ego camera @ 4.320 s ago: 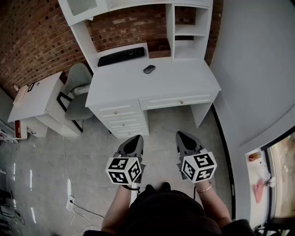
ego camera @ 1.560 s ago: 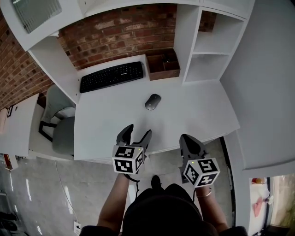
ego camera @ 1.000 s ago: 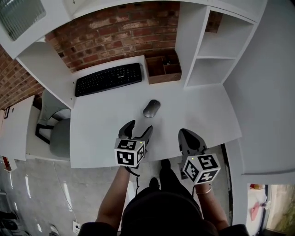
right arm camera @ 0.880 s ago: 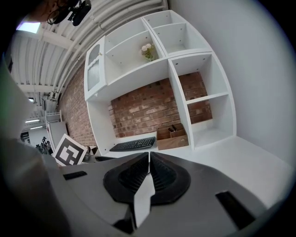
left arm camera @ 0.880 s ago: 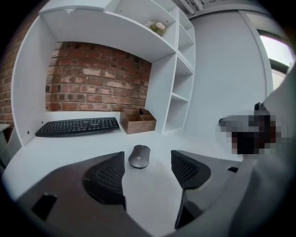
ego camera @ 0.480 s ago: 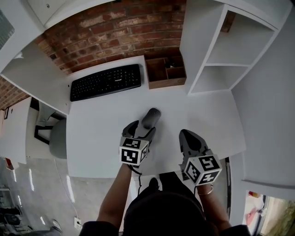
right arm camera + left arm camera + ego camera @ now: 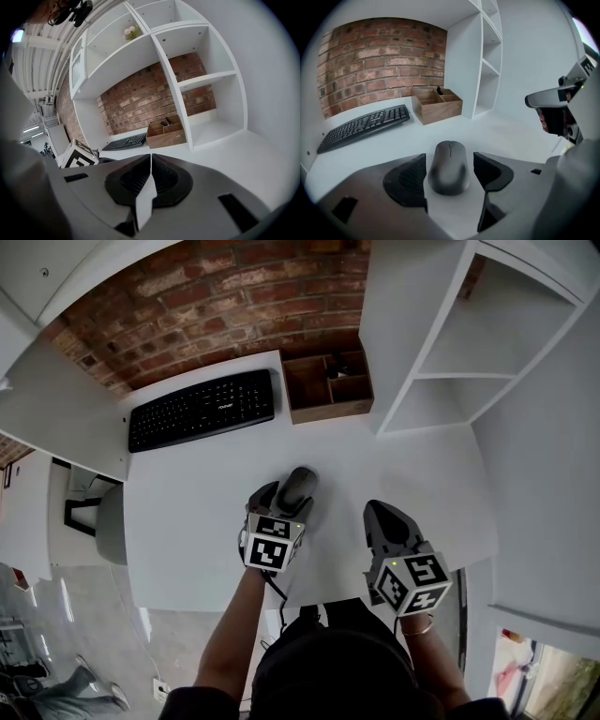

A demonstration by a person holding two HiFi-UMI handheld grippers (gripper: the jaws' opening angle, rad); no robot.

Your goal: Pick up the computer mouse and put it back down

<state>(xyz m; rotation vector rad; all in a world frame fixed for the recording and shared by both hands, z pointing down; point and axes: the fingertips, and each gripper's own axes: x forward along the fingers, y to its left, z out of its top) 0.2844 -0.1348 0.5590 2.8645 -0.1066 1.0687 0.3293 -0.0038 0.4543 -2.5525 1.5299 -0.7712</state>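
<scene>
Mouse (image 7: 449, 166) sits flat on the white desk (image 7: 187, 512), between the jaws of the left gripper (image 7: 284, 502). The jaws are apart and straddle it, one pad on each flank. The left pad is just beside the mouse's side, and a thin strip of desk shows at the right pad, so no clamp is visible.

Mouse: dark grey, matte, low rounded oval, with a centre seam and scroll wheel at the far end. Its nose points toward the brick wall (image 7: 216, 306).

Right gripper (image 7: 384, 521): jaws pressed together with nothing between them, held over the desk's front edge to the right of the mouse, apart from it.

View differences:
- Head view: the left gripper's marker cube covers the mouse's rear, so only the front half shows. The black keyboard (image 7: 202, 409) and wooden organiser box (image 7: 326, 385) are at the back of the desk, well apart from the mouse.
- Left gripper view: whole mouse and both pad gaps, with the right gripper at the frame's right edge.
- Right gripper view: no mouse; it shows the shelf unit (image 7: 206, 75) and small flowers (image 7: 130, 32) up top.
</scene>
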